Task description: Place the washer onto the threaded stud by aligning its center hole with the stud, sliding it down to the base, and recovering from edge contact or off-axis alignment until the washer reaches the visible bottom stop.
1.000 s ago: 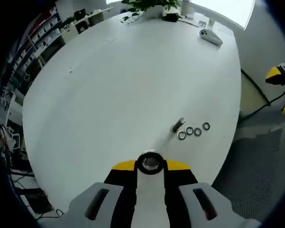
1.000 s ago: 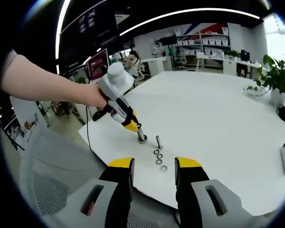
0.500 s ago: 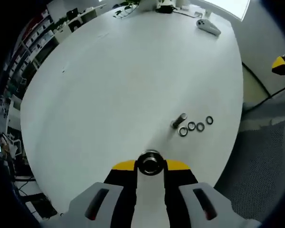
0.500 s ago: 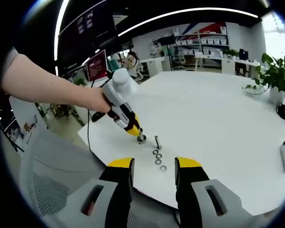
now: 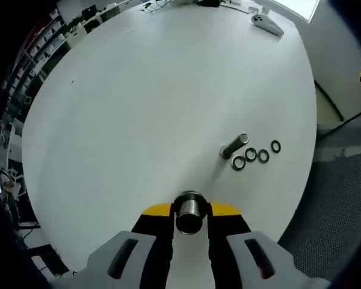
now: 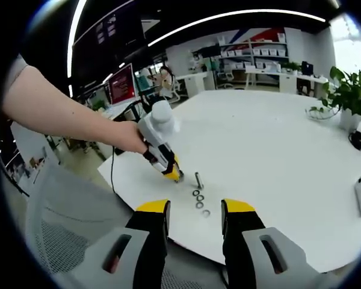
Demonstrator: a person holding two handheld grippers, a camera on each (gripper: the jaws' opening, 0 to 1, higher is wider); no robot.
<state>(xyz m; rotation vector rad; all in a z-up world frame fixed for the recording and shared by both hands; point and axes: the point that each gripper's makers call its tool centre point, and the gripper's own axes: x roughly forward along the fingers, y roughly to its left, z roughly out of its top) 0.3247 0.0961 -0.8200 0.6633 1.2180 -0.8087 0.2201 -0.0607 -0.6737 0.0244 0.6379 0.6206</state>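
My left gripper [image 5: 191, 212] sits bottom centre of its view, jaws clamped on a threaded metal cylinder [image 5: 190, 212] — possibly a nut. The stud [image 5: 234, 146] stands right of centre on the white table [image 5: 138, 90], three washers [image 5: 256, 155] in a row just beside it. My right gripper [image 6: 193, 211] hangs wide, holding nothing — low in its frame.

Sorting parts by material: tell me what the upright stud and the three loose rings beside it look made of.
Stud: looks like bare metal, grey with a bright glint at its top end. Three rings: dark outlines with pale centres, possibly dark-finished metal or rubber; too small to tell. Both rest on a matte white table.
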